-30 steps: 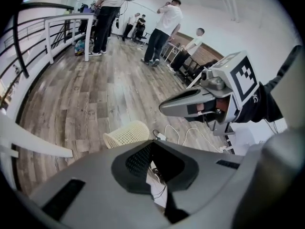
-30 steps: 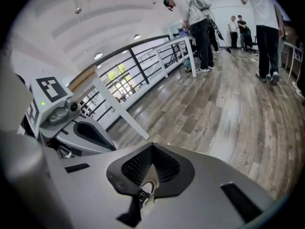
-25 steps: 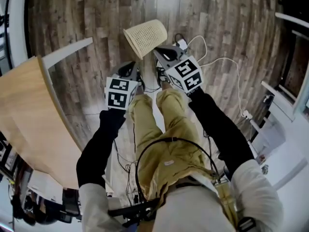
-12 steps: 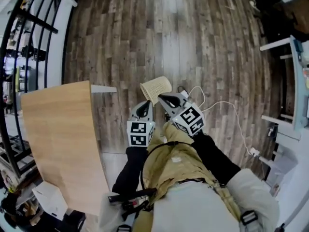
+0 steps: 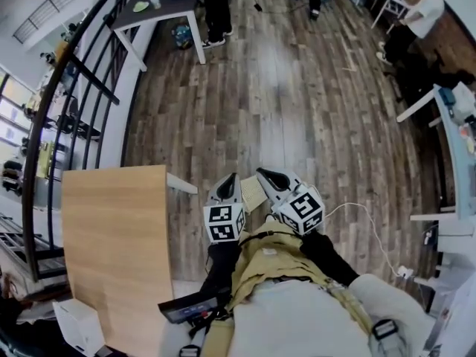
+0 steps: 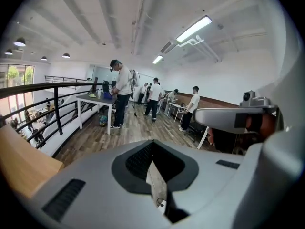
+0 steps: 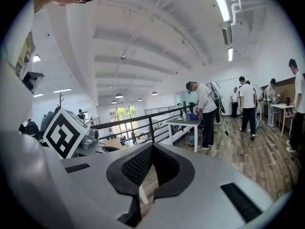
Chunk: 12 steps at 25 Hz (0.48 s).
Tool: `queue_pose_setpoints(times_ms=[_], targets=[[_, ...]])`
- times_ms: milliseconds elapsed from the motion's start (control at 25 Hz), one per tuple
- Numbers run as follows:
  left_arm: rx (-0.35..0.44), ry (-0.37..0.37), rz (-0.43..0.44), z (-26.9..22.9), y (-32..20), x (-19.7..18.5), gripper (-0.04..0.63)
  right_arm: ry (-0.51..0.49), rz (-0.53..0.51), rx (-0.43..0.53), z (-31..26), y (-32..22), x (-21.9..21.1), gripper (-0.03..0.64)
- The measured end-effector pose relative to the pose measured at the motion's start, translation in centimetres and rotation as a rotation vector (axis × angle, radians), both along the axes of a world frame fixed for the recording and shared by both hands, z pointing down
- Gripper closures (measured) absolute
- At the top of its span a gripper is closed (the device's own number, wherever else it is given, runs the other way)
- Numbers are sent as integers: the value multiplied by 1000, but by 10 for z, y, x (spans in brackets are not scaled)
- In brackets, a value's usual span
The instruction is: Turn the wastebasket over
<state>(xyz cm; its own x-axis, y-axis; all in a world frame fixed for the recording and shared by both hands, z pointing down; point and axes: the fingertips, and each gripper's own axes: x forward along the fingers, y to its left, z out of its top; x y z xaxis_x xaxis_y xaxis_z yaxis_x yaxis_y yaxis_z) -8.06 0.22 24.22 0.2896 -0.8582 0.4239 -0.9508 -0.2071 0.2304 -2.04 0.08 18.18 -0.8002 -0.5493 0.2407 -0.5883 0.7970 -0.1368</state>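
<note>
Wastebasket [image 5: 253, 194]: looks to sit low on the floor, peeking out between both grippers, close by the person's legs [image 5: 279, 255] | left gripper [image 5: 229, 178]: shut, holds nothing | right gripper [image 5: 262, 172]: shut tight, holds nothing | risk: one step may kick it over, as the grippers hide most of it

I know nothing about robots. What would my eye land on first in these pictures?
Low in the centre of the head view, the left gripper and the right gripper stand out, each carrying a cube with bold black-and-white square markers. A sliver of the beige wastebasket shows between them. To the left lies a big pale wooden table.
</note>
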Motion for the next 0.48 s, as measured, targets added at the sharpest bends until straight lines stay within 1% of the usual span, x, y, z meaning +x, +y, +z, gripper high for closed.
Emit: queue_pose_setpoints(times_ms=[120, 240, 480], targets=[[62, -5, -1, -27, -9, -4, 595, -19, 0, 66, -27, -7, -5, 595], [102, -9, 0, -44, -13, -6, 594, -36, 7, 122, -48, -9, -9, 595], [132, -7, -9, -57, -14, -18, 594, -70, 4, 174, -72, -11, -19, 596]])
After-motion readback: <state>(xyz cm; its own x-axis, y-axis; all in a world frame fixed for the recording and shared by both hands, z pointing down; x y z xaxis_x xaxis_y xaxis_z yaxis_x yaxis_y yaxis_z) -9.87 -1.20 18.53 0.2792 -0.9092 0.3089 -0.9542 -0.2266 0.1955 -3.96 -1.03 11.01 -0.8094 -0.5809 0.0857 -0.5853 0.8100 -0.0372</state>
